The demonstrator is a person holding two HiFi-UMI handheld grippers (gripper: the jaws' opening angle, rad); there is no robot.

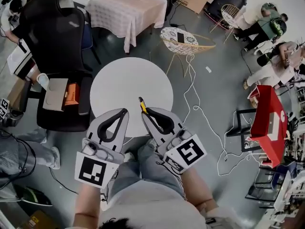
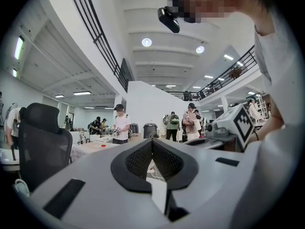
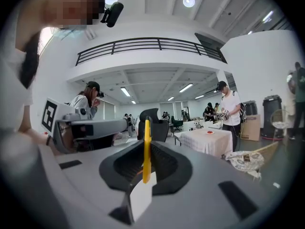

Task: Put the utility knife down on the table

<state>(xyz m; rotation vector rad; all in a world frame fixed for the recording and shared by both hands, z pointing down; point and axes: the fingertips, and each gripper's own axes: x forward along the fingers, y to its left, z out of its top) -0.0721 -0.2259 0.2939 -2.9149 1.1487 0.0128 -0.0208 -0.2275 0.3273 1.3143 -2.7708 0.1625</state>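
Note:
A yellow utility knife [image 1: 142, 105] sticks up and forward out of my right gripper [image 1: 146, 112], which is shut on it; in the right gripper view the knife [image 3: 146, 149] stands upright between the black pads. Both grippers hover side by side over the near edge of the round white table [image 1: 128, 80]. My left gripper [image 1: 124, 112] is shut with nothing between its jaws, which meet in the left gripper view [image 2: 152, 144]. The knife's handle end is hidden inside the jaws.
A black office chair [image 1: 52, 37] and a black stool with an orange box [image 1: 70, 94] stand left of the table. Behind are a cloth-covered table [image 1: 126, 8] and a wicker stand [image 1: 183, 39]. A white cable [image 1: 200, 113] runs across the floor; a red cabinet [image 1: 269, 120] is at the right.

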